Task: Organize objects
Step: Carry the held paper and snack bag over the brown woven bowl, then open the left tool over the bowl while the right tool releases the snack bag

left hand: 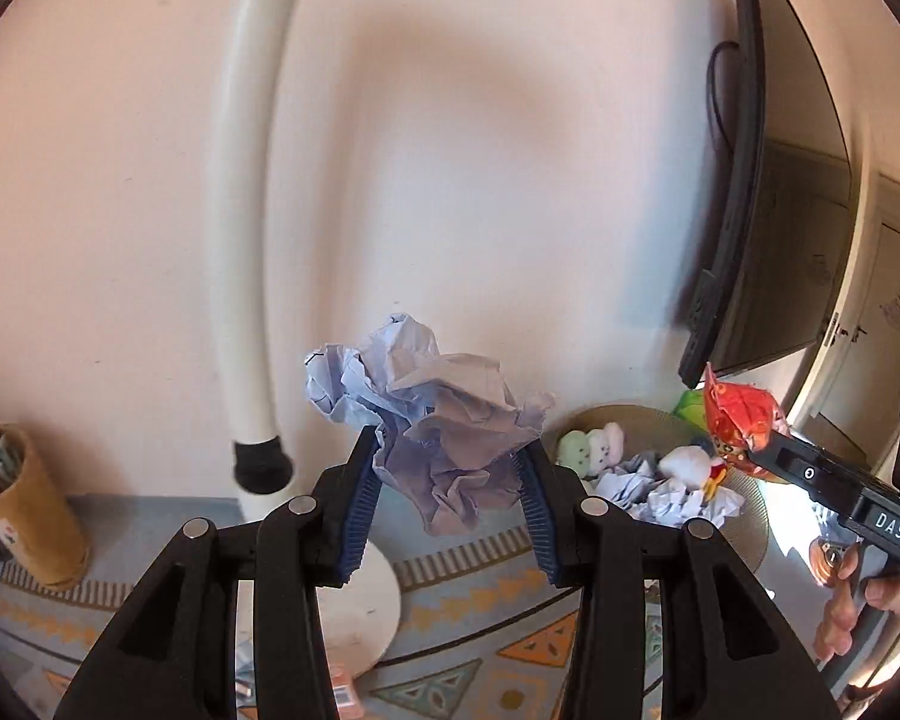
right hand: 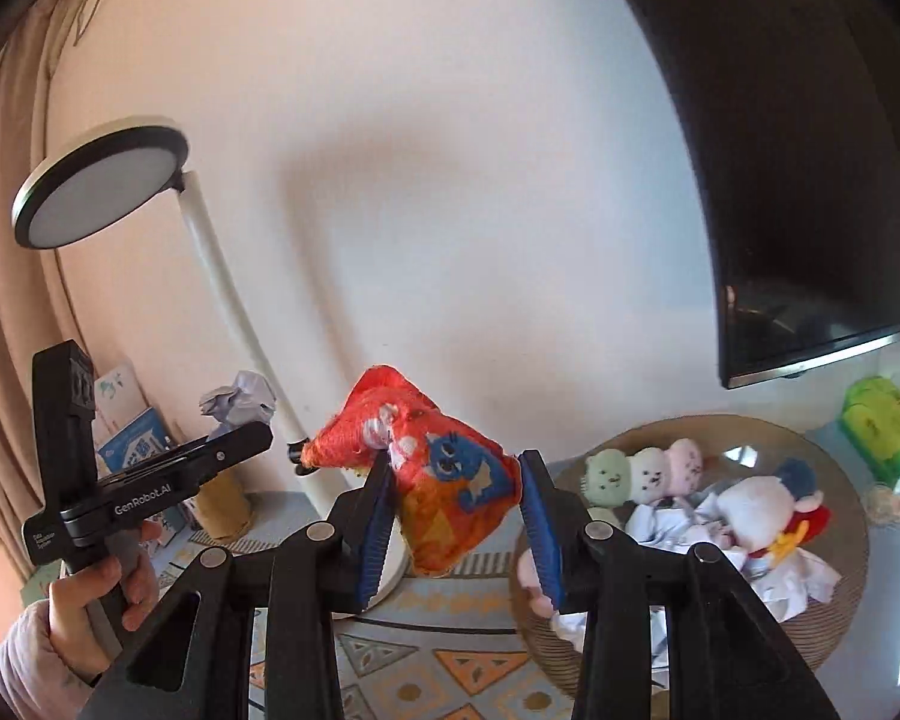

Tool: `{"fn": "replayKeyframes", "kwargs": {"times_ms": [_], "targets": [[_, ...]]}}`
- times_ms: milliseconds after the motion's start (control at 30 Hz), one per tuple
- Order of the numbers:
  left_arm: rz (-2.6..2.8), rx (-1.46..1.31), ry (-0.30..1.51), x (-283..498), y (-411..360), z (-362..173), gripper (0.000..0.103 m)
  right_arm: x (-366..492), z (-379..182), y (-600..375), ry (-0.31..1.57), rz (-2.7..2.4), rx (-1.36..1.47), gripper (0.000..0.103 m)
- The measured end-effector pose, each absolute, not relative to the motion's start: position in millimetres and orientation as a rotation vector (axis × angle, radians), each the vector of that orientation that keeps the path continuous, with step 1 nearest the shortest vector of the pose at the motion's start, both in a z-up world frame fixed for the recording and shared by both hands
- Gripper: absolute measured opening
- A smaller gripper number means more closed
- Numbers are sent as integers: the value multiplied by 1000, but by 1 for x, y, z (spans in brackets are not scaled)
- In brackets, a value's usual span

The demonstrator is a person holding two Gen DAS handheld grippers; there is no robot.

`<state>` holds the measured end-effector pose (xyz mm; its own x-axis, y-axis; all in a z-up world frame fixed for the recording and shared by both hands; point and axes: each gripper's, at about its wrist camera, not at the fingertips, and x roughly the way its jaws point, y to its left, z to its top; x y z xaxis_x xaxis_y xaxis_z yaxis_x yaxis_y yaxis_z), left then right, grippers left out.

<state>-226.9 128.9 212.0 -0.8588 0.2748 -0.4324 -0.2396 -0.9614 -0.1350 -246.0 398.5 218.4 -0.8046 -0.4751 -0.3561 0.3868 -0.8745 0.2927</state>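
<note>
My left gripper is shut on a crumpled ball of pale blue paper, held up in front of the wall. My right gripper is shut on an orange snack bag with a blue cartoon figure. In the left wrist view the same orange snack bag shows at the right, above a round woven basket. The basket holds crumpled paper, pastel plush toys and a white plush with red. In the right wrist view the left gripper with its paper ball is at the left.
A white desk lamp stands by the wall, its round base on a patterned mat. A cardboard pen tube is at the far left. A dark monitor hangs at the right, with a green object beside the basket.
</note>
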Motion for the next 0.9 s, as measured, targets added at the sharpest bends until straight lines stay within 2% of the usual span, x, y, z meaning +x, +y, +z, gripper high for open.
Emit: {"fn": "replayKeyframes", "kwargs": {"times_ms": [300,367,433,467,500,533,567,667,767,900], "targets": [[2590,-718,22,-280,251,195,41,-278,207,466,-275,-2809,696,39],[2567,-736,47,-288,266,180,42,-283,203,470,-258,-2846,726,40],[2535,-750,62,-294,278,171,48,-291,196,471,-245,-2865,787,41],[2521,-764,85,-297,284,166,65,-295,192,467,-224,-2875,828,45],[2518,-785,121,-301,293,157,90,-297,188,469,-207,-2887,853,55],[2510,-788,151,-303,299,151,103,-299,186,470,-200,-2901,861,85],[2504,-785,186,-303,303,146,103,-298,185,471,-204,-2915,846,102],[2532,-756,274,-299,307,139,103,-296,188,475,-245,-2932,813,103],[2538,-767,246,-297,294,146,103,-295,193,474,-280,-2935,809,103],[2576,-757,203,-277,255,192,103,-288,203,461,-274,-2948,792,103]]}}
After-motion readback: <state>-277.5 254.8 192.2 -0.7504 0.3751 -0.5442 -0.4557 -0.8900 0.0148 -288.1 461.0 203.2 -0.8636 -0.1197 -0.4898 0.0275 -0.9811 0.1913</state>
